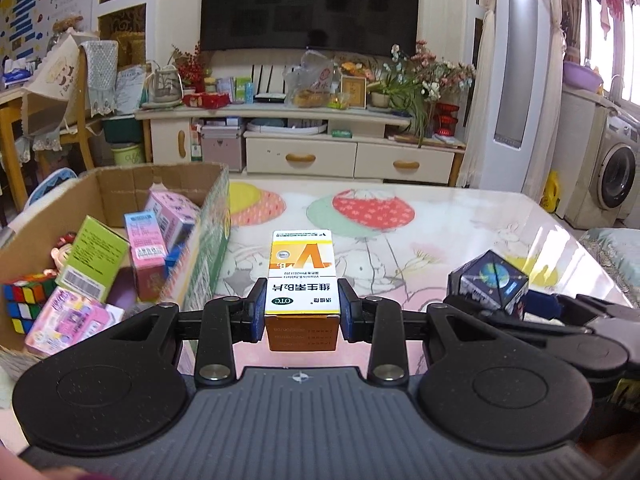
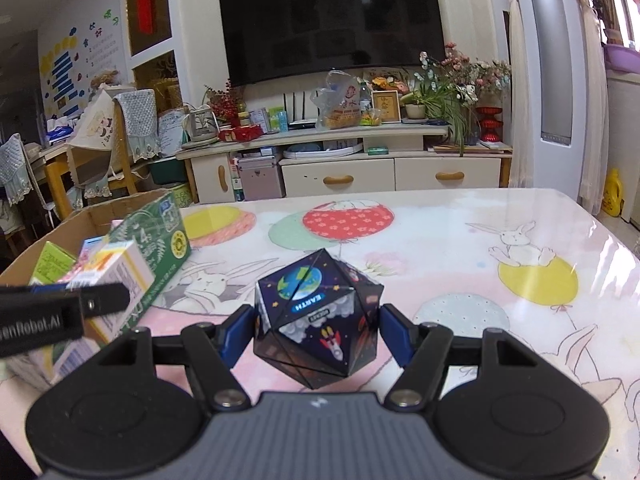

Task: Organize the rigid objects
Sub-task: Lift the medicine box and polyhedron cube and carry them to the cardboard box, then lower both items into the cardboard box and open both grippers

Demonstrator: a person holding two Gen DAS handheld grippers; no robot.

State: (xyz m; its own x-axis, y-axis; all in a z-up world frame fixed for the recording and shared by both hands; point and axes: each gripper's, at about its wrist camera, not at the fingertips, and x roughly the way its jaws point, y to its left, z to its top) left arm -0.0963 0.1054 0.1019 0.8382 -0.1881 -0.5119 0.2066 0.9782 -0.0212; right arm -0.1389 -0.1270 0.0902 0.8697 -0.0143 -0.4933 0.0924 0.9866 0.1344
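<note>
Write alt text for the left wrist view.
The left gripper clamps an orange and white vitamin box above a table covered in a balloon and rabbit print. To its left, a cardboard box holds small cartons and a Rubik's cube.

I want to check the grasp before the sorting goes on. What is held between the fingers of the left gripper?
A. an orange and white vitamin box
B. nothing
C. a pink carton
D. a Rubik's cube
A: the left gripper has its fingers pressed on both sides of the orange and white vitamin box.
</note>
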